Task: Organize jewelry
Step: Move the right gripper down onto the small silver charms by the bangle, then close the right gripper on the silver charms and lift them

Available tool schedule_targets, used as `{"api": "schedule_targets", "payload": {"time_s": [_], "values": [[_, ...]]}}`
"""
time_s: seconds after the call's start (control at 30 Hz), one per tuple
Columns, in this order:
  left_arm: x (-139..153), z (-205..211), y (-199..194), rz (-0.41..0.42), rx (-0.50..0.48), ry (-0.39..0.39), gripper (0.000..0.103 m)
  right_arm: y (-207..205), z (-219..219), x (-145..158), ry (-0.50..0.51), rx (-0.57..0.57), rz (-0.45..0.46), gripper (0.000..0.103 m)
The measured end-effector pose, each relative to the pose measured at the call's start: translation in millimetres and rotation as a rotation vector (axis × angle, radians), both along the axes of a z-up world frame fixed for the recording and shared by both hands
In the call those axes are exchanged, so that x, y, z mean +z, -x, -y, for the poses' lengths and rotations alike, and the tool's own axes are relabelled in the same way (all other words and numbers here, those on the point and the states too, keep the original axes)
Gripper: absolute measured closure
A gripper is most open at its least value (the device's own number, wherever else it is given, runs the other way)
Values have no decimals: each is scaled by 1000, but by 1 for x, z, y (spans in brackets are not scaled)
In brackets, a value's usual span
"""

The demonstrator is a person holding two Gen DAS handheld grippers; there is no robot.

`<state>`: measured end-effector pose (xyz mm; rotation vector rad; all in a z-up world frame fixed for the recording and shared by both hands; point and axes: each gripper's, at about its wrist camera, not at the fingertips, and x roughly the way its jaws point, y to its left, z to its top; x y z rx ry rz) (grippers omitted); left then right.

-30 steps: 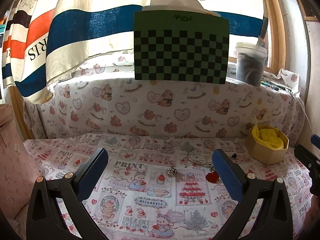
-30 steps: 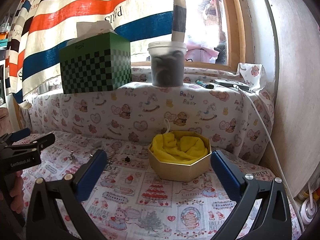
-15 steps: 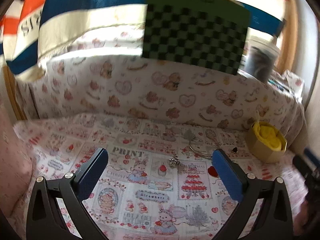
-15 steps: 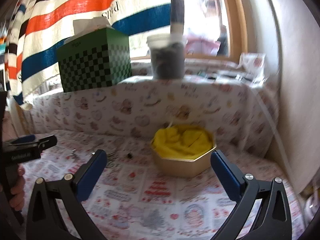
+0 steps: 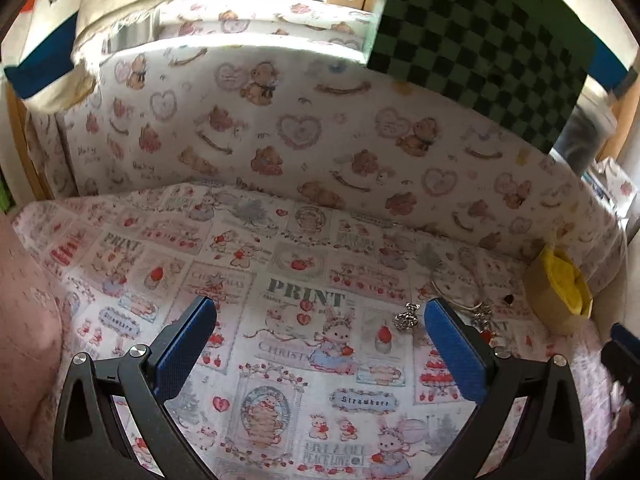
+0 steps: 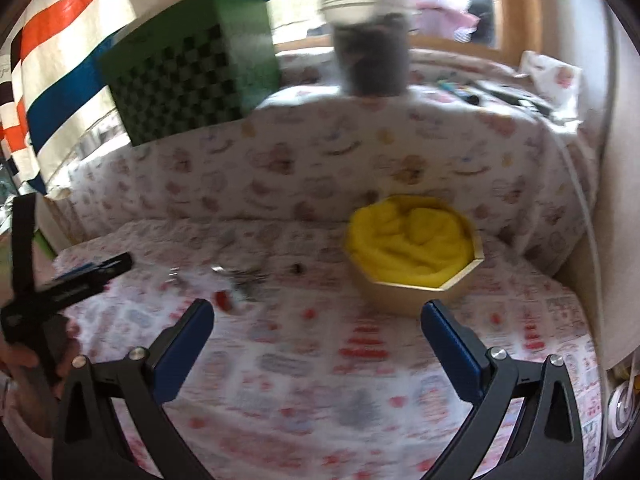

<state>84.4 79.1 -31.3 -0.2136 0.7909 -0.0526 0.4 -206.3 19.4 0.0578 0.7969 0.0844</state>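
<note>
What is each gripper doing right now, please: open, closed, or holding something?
Left gripper: open, holding nothing, above the printed cloth.
Right gripper: open, holding nothing.

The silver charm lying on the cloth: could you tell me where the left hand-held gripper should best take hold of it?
Grip the silver charm across its narrow middle, coming straight down from above: it lies flat on the cloth, so only a top pinch gets both fingers around it.
</note>
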Motion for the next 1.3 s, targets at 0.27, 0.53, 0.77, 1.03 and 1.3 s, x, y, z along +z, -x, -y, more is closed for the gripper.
{"api": "schedule_targets", "payload": {"time_s": [0.27,0.53,0.77,1.03,1.3], "values": [[6,6,2,76,48,-158,0,-56,-54,-12,23,27,-47,7],[16,12,9,94,28,-159,0,-81,-47,-28,-13,52,-126,38],[5,8,0,55,-6,-61,0,-91,-53,-59,-112,95,-195,70],[-4,-3,-7,12,-1,55,0,-88,-61,-59,-81,107,-132,81],[-8,-8,-11,-17,1,127,0,-93,-60,-66,-120,92,-130,93]]}}
